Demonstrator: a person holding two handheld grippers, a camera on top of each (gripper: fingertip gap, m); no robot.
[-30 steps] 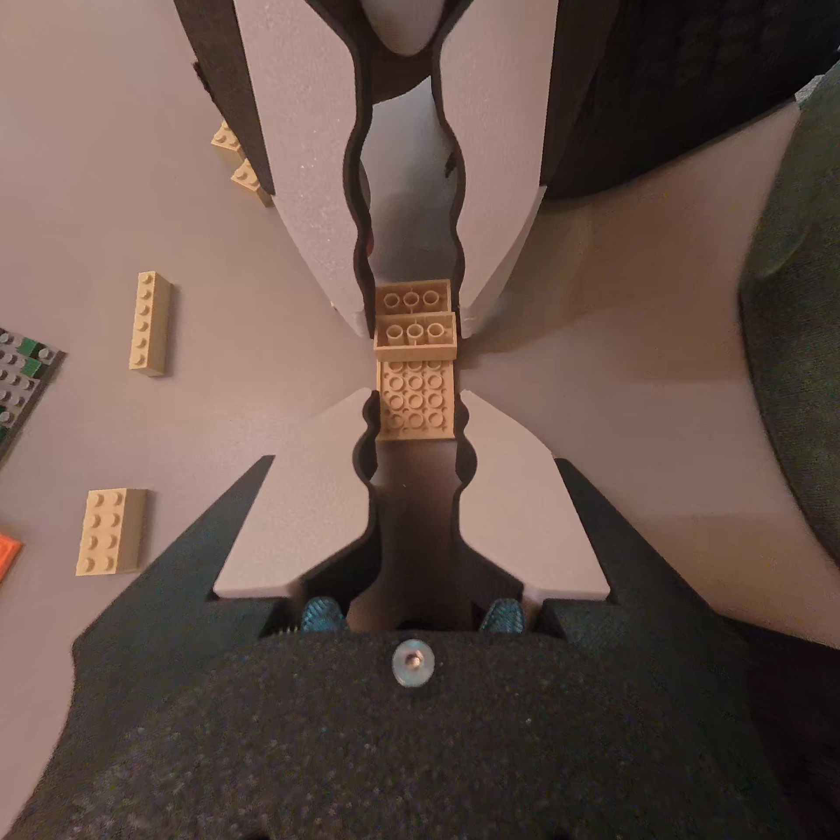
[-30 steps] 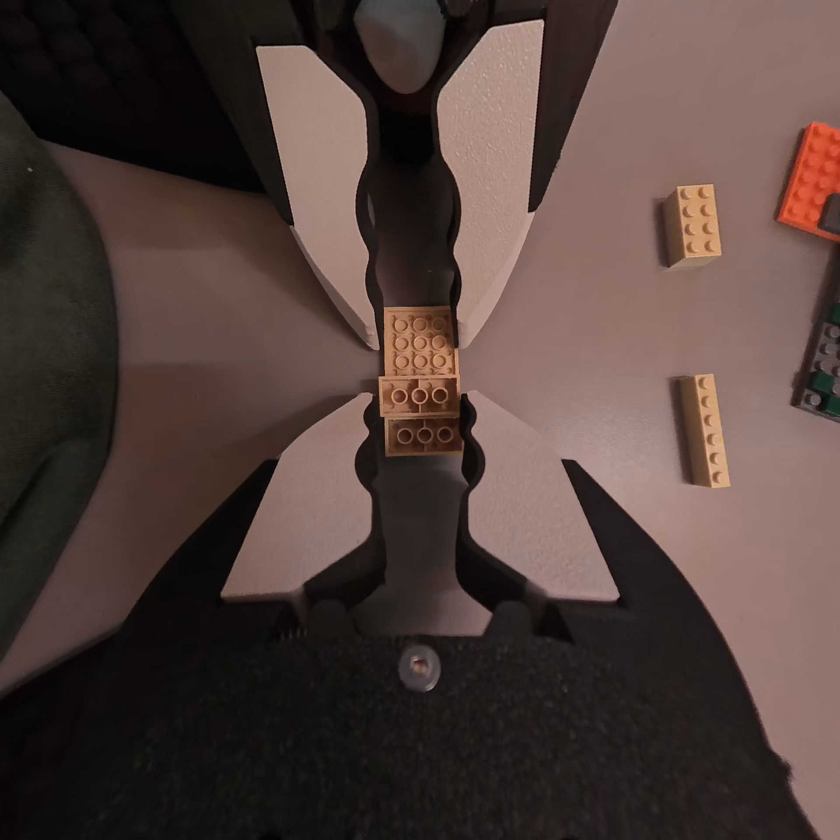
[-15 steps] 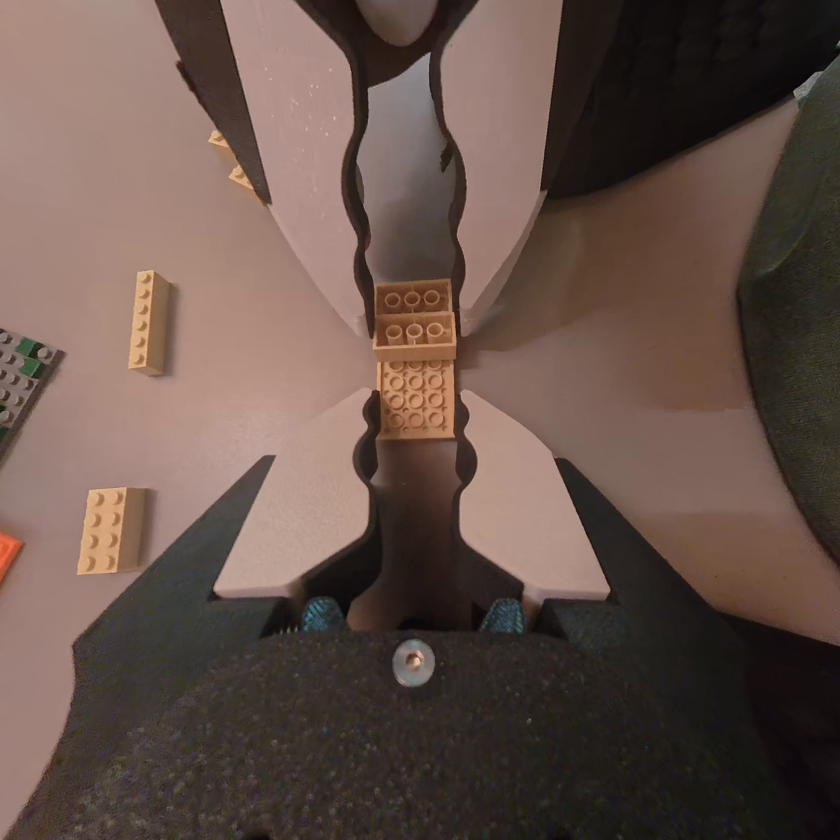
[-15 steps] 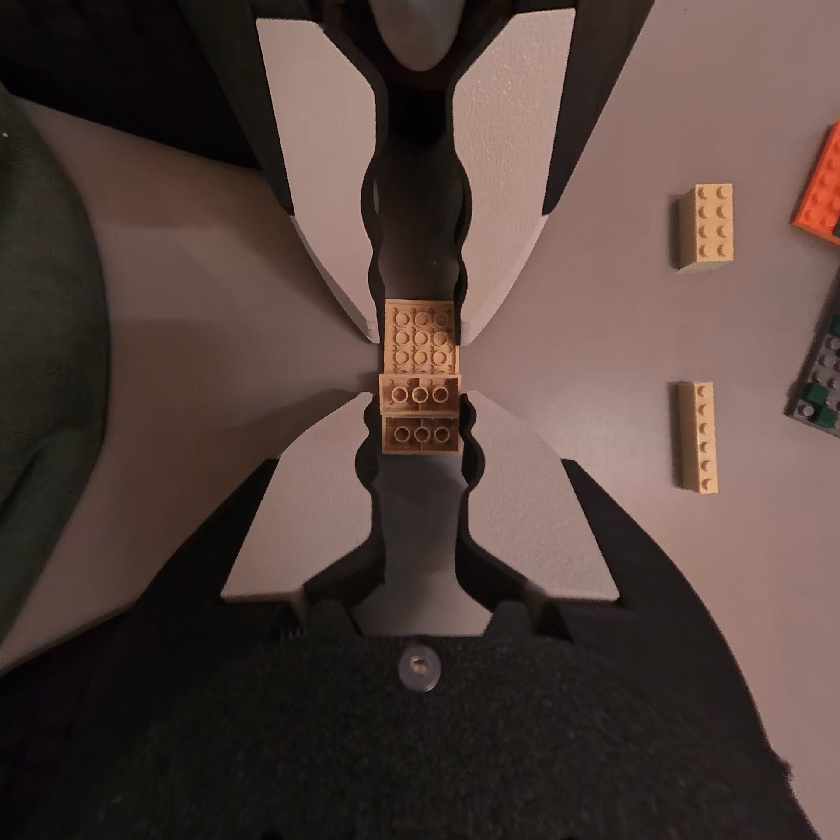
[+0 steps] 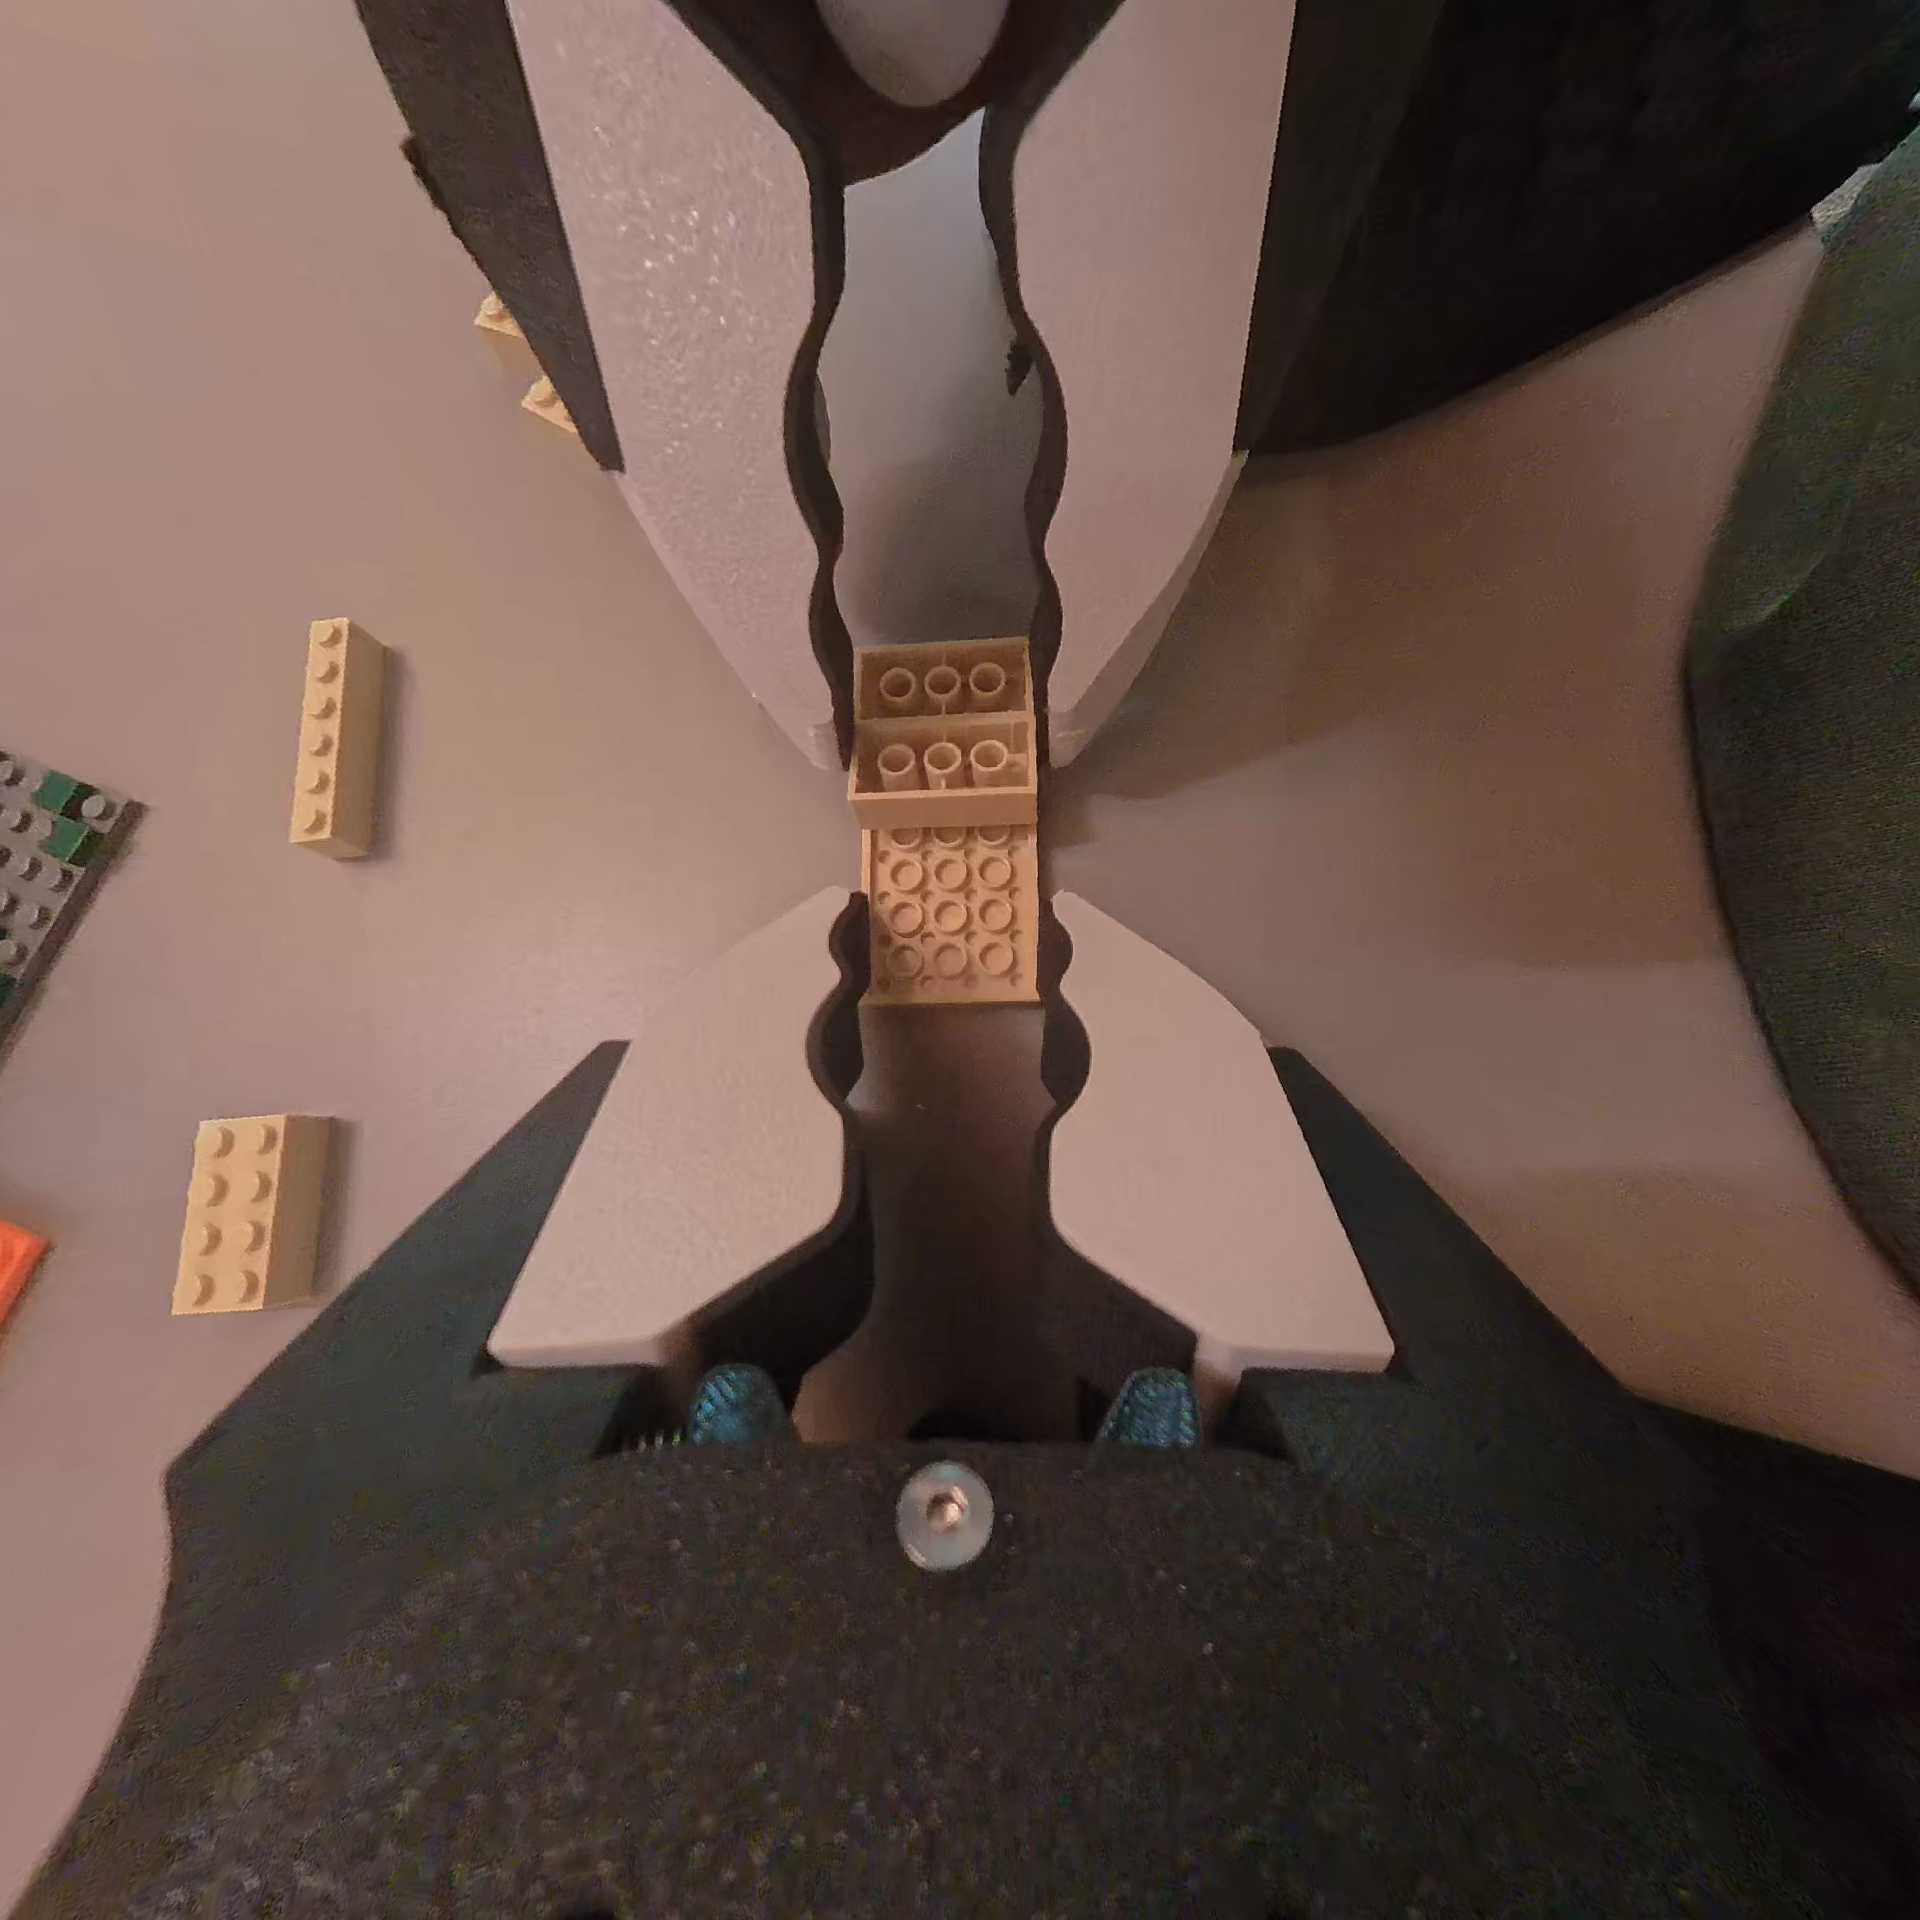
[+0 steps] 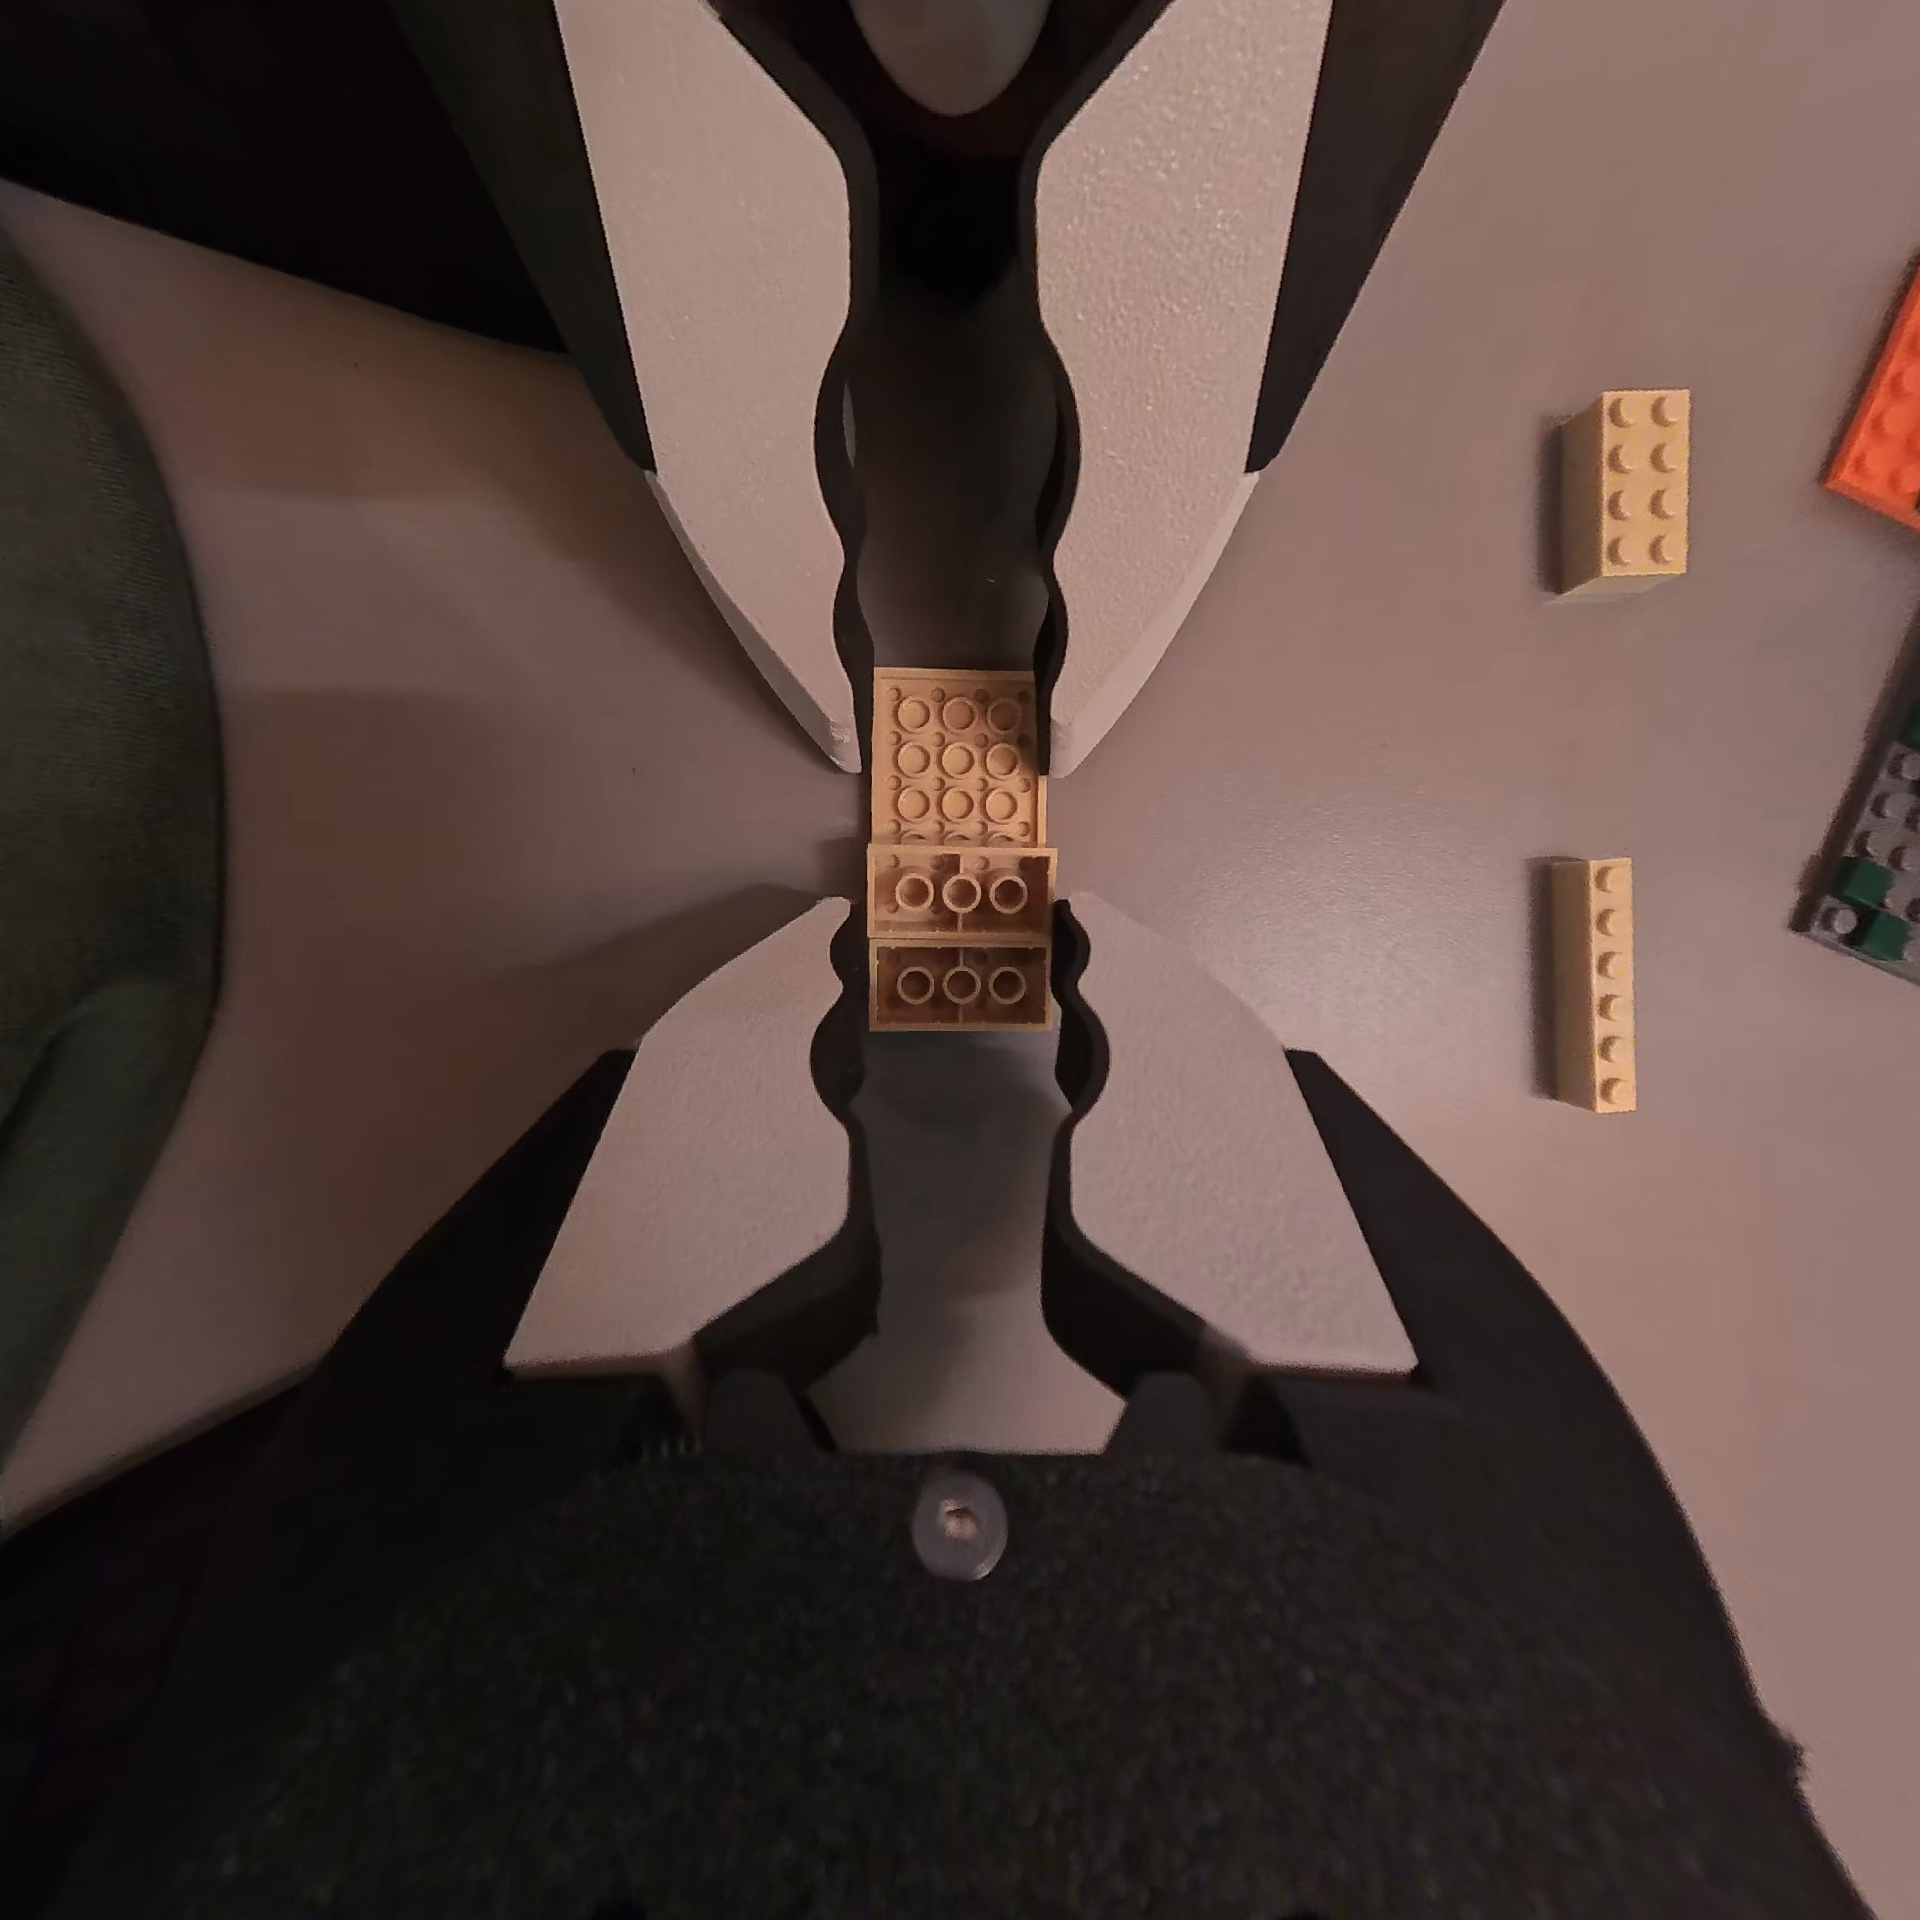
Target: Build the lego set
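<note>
Both grippers face each other tip to tip above the pale table. My left gripper is shut on a tan square plate, seen from its underside. My right gripper comes in from the top of this view, shut on two tan bricks stacked side by side, hollow undersides showing. In the right wrist view my right gripper holds the two bricks and my left gripper holds the plate beyond them. The bricks touch the plate's edge; I cannot tell whether they are locked together.
On the table lie a long tan brick, a tan 2x4 brick, a grey studded baseplate with green pieces and an orange plate. Small tan pieces show behind the right gripper. Dark green fabric borders the other side. The grippers are tip to tip, or close to it.
Both grippers keep their hold. The pair has drifted slightly over the table; the loose bricks shift a little in the right wrist view. The bricks and plate stay pressed together.
</note>
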